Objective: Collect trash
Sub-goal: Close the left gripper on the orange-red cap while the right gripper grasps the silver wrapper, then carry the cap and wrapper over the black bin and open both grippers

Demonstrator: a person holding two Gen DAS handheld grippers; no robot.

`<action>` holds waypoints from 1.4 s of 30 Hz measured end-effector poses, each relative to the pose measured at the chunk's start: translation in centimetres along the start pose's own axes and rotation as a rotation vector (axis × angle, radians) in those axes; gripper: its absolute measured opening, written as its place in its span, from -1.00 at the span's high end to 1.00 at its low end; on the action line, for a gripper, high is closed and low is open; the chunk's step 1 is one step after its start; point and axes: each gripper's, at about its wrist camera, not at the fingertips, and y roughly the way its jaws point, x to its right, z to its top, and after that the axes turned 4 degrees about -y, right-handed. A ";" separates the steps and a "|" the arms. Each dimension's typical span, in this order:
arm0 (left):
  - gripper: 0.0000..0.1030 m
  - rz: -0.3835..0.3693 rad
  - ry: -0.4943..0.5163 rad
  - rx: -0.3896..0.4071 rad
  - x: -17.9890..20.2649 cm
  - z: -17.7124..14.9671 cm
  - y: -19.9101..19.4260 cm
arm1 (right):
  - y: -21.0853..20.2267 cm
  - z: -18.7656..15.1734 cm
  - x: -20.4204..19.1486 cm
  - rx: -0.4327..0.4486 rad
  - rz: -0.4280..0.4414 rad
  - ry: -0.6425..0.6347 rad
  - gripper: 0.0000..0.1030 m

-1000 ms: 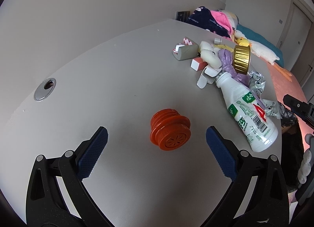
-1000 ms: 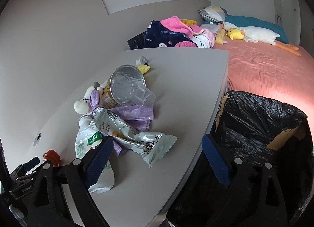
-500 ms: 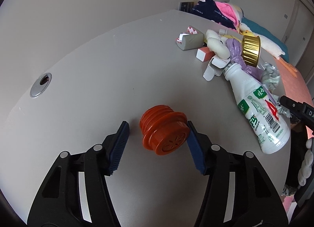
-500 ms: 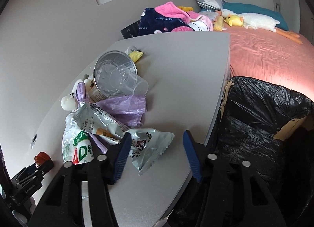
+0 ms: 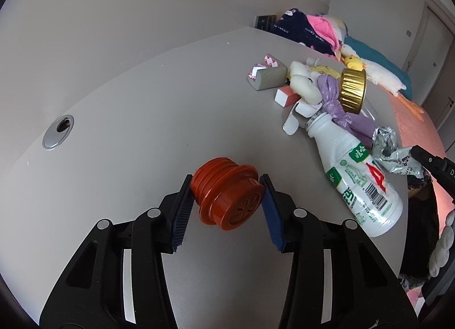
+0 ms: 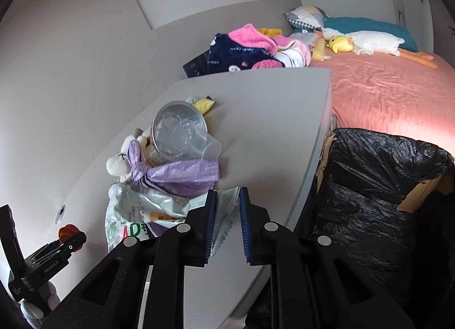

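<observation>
Clamping an orange cap [image 5: 227,199] on the grey table [image 5: 136,107], the left gripper [image 5: 226,209] has both blue pads tight on the cap's sides; the jaws have just been closing, from wide apart w/ the cap loose between them to pressed on it. Right gripper [image 6: 226,224] has also just been closing, and its pads now pinch the edge of a foil wrapper [image 6: 159,206] near the table's front edge; earlier the jaws stood wide apart either side of that wrapper.

Around the cap: a white bottle [image 5: 358,175] lies on its side to the right, its neck towards a purple bag [image 5: 338,107]. Behind that sit a gold lid [image 5: 352,90], a white plush [image 5: 304,84], a grey tape holder [image 5: 267,76] and small white/pink boxes [image 5: 287,96]. A metal grommet [image 5: 58,131] is set in the table well to the left. Nothing lies betw. the left pads and the cap.

From the right cam: a clear cup [image 6: 184,135] lies on its side atop the purple bag, a yellow scrap [image 6: 203,104] beyond it. A bin w/ a black liner [image 6: 378,175] stands just beside the table edge, to the right, open. Bed [image 6: 384,93] behind, w/ a goose plush [image 6: 372,40] and clothes [image 6: 250,50].

Pile itself looks unmoved vs. earlier.
</observation>
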 end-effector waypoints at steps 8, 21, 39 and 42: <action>0.12 -0.046 0.062 0.050 2.8 1.3 -1.4 | -3.8 0.6 1.2 0.115 -0.084 -0.015 0.75; 0.12 -0.174 0.181 0.081 10.0 2.8 -2.2 | -9.1 0.7 5.4 0.198 -0.212 0.037 0.75; 0.12 -0.406 0.388 0.011 22.3 1.4 -2.0 | -13.8 -0.7 12.0 0.241 -0.368 0.172 0.75; 0.12 -0.434 0.415 -0.007 24.0 0.9 -1.7 | -14.3 -1.0 13.1 0.242 -0.387 0.195 0.75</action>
